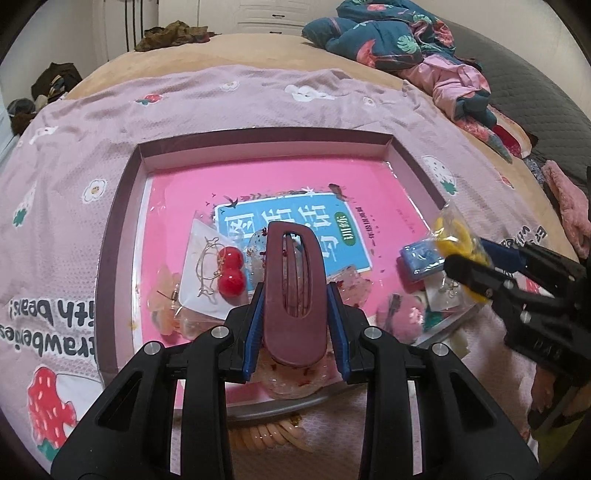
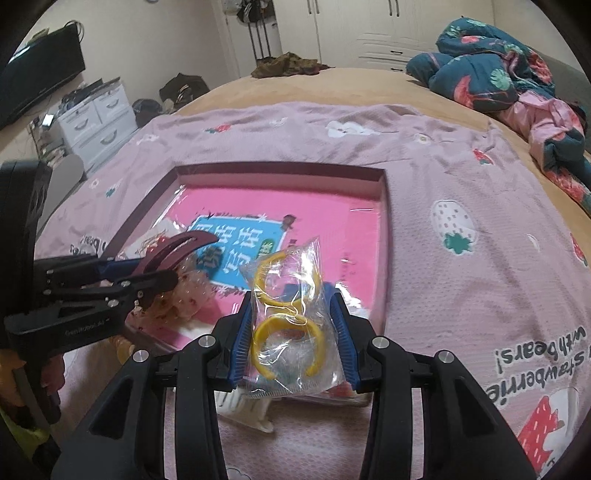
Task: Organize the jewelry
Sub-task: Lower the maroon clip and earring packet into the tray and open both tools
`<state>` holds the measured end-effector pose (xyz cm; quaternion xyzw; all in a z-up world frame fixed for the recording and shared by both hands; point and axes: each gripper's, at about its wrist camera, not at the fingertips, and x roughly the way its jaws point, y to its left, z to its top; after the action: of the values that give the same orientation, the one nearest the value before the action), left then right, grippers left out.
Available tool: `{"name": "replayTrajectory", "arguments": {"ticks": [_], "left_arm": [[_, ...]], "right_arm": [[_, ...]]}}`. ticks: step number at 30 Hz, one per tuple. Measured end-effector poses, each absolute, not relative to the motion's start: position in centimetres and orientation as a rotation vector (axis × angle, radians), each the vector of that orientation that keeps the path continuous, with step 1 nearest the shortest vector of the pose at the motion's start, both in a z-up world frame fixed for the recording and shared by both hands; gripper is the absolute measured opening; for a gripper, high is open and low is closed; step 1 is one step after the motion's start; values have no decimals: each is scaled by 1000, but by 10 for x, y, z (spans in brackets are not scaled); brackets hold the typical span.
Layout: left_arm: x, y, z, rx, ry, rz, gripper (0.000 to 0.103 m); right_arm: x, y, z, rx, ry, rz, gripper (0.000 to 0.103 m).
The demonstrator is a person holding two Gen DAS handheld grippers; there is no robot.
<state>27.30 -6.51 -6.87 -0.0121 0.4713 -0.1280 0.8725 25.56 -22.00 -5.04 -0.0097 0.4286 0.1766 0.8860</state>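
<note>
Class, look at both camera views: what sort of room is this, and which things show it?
Most likely a bedroom: the work sits on a bed under a strawberry-print blanket, with a rumpled quilt and white wardrobe doors behind.

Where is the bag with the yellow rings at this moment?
The bag of yellow rings is clamped in the right gripper, above the near right part of the box, right of the maroon hair clip.

Matt maroon plastic hair clip (image 1: 295, 291), crinkly clear plastic bag (image 2: 291, 317), woven cloth blanket (image 1: 236, 99)
</note>
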Motion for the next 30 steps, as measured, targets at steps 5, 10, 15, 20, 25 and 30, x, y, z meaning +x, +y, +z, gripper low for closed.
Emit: {"name": "replayTrajectory", "arguments": {"ticks": [5, 10, 15, 20, 25, 30], "left_arm": [[273, -61, -68, -28, 983, -256, 24], [272, -57, -65, -31, 977, -253, 24], [270, -53, -61, -36, 973, -249, 24], [266, -51, -55, -40, 964, -245, 24], [258, -48, -43, -55, 940, -242, 34], [245, -45, -25, -60, 906, -238, 45]], "right_arm": [[256, -207, -56, -48, 902, 385, 40], [258, -199, -58, -62, 914, 398, 43], [258, -194, -58, -76, 919, 399, 47], [251, -199, -49, -52, 900, 390, 59], [236, -214, -30, -29, 848, 364, 75], [218, -230, -8, -10, 790, 336, 86]]}}
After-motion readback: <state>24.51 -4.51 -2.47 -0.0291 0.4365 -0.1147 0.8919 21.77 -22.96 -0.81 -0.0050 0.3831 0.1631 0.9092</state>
